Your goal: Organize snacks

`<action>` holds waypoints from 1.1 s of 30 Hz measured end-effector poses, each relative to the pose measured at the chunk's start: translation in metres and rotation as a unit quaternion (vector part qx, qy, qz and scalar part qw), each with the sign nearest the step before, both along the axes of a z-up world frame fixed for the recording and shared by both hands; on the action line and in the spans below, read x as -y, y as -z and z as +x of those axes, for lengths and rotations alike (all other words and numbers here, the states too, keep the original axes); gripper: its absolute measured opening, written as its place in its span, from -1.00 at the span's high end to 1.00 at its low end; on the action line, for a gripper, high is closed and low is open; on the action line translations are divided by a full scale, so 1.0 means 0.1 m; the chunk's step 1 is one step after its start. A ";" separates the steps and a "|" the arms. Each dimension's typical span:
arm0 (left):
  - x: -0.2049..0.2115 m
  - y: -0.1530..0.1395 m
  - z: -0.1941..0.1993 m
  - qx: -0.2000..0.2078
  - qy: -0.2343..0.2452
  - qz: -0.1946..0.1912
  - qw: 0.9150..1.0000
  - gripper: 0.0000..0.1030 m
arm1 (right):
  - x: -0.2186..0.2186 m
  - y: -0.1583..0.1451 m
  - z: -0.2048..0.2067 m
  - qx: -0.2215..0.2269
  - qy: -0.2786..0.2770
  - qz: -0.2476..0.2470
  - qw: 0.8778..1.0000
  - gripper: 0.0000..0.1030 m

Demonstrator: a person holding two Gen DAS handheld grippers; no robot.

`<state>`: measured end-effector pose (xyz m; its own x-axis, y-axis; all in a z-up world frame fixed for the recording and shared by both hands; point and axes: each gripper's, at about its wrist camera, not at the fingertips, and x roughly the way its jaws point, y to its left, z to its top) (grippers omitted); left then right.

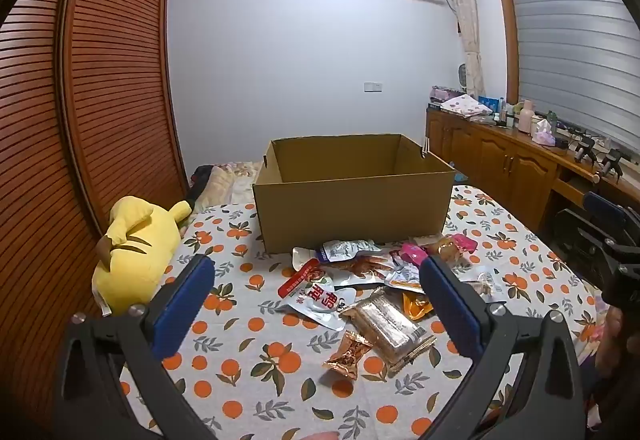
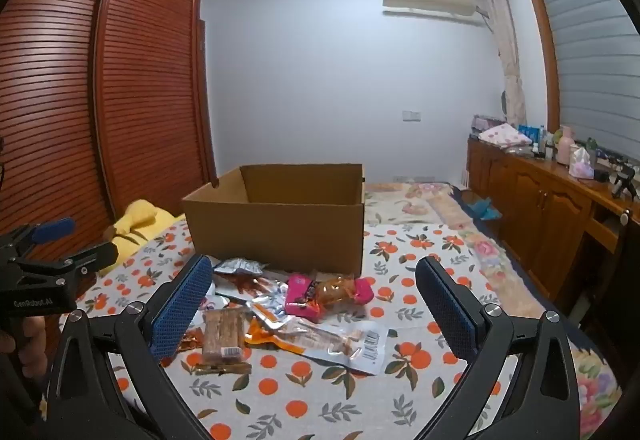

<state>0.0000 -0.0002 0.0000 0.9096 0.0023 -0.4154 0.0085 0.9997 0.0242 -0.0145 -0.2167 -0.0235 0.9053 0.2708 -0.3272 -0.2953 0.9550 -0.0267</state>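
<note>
Gold candy [image 1: 347, 354] only left cam.

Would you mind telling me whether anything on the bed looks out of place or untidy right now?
Yes: the snack packets lie in a loose, overlapping heap on the orange-print sheet in front of the cardboard box rather than in it. A yellow plush toy also lies toppled at the bed's left edge.

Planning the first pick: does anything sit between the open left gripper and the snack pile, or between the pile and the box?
Nothing visible blocks either. The left gripper hangs open over the snack pile, and the cardboard box stands open-topped just behind it.
</note>
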 end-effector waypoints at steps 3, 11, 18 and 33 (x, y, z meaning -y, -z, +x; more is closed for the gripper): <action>0.00 0.00 0.00 0.001 -0.002 0.001 1.000 -1.00 | 0.01 0.00 -0.02 0.007 -0.001 0.006 1.000 -1.00; 0.00 0.01 0.00 0.002 0.000 0.000 1.000 -1.00 | 0.00 -0.02 -0.04 0.009 -0.001 0.007 1.000 -1.00; 0.00 0.00 0.00 0.003 0.000 -0.001 1.000 -1.00 | 0.00 0.00 -0.03 0.010 -0.002 0.007 1.000 -1.00; 0.01 -0.01 -0.02 0.004 0.000 -0.001 1.000 -1.00 | -0.01 -0.01 -0.03 0.011 -0.002 0.006 1.000 -1.00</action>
<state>-0.0024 -0.0012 0.0009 0.9127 0.0007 -0.4087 0.0089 0.9997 0.0216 -0.0176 -0.2160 -0.0230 0.9114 0.2776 -0.3038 -0.2978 0.9544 -0.0213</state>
